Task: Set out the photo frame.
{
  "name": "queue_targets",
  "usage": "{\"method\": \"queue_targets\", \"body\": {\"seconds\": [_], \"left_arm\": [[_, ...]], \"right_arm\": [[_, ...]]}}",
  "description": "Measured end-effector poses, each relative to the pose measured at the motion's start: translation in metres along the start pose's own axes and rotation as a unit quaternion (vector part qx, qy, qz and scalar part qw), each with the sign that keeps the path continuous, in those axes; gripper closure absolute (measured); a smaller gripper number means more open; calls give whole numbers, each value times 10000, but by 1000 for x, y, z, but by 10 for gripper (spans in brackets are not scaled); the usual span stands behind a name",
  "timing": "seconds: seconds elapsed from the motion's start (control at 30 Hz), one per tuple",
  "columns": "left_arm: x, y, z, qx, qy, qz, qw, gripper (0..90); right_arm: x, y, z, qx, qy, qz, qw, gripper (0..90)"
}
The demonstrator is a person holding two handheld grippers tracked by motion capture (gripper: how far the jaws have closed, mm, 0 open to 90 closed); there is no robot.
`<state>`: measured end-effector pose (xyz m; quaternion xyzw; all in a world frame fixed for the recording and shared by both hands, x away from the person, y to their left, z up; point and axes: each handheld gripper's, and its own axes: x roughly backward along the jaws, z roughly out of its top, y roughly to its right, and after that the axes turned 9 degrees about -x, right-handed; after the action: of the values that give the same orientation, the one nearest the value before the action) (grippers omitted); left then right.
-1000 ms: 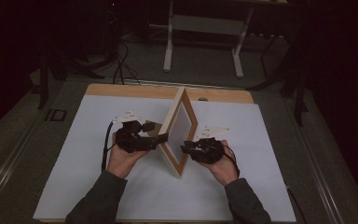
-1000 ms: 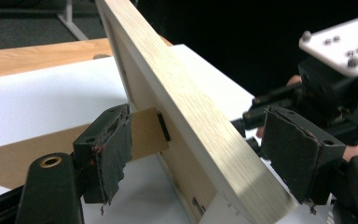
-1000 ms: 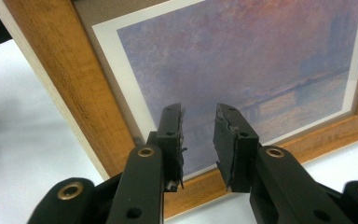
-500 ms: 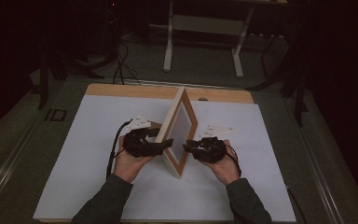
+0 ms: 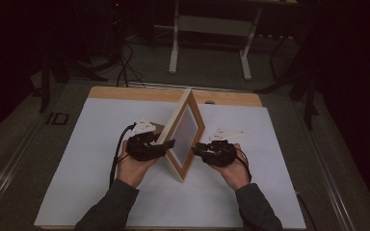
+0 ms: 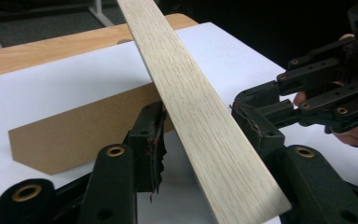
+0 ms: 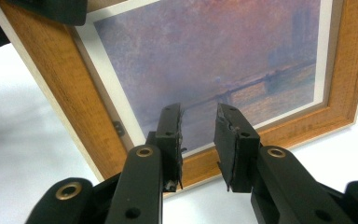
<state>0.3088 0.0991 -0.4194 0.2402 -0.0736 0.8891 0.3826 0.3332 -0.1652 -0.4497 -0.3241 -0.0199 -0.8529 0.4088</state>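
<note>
Wooden frame [image 5: 185,139] stands between both grippers; left gripper [image 6: 200,126], jaws just closing, straddles its edge, seemingly untouched; right gripper [image 7: 198,126] gapes narrowly, empty.

**Frame between my two grippers, mid-table**

I see the picture frame [image 5: 185,132] standing upright on the tabletop [image 5: 77,159], about midway between its left and right edges and nearer the far edge than the near one. My left gripper [image 5: 166,144] sits just left of it, jaws astride its edge. My right gripper [image 5: 198,148] sits just right, facing its front. The frame's back stand [image 6: 74,130] rests on the tabletop behind it.
</note>
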Motion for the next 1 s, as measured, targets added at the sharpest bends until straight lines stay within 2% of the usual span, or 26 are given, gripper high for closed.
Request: {"method": "queue_targets", "body": {"seconds": [0.27, 0.43, 1.0], "left_arm": [[2, -4, -1, -16, -96, 277, 9996, 650], [3, -6, -1, -20, -136, 368, 9992, 677], [4, -14, -1, 60, -97, 374, 9992, 703]], "right_arm": [[1, -1, 1, 21, 14, -3, 10000, 708], [1, 0, 1, 17, 19, 4, 10000, 706], [1, 1, 2, -4, 26, -34, 10000, 701]]}}
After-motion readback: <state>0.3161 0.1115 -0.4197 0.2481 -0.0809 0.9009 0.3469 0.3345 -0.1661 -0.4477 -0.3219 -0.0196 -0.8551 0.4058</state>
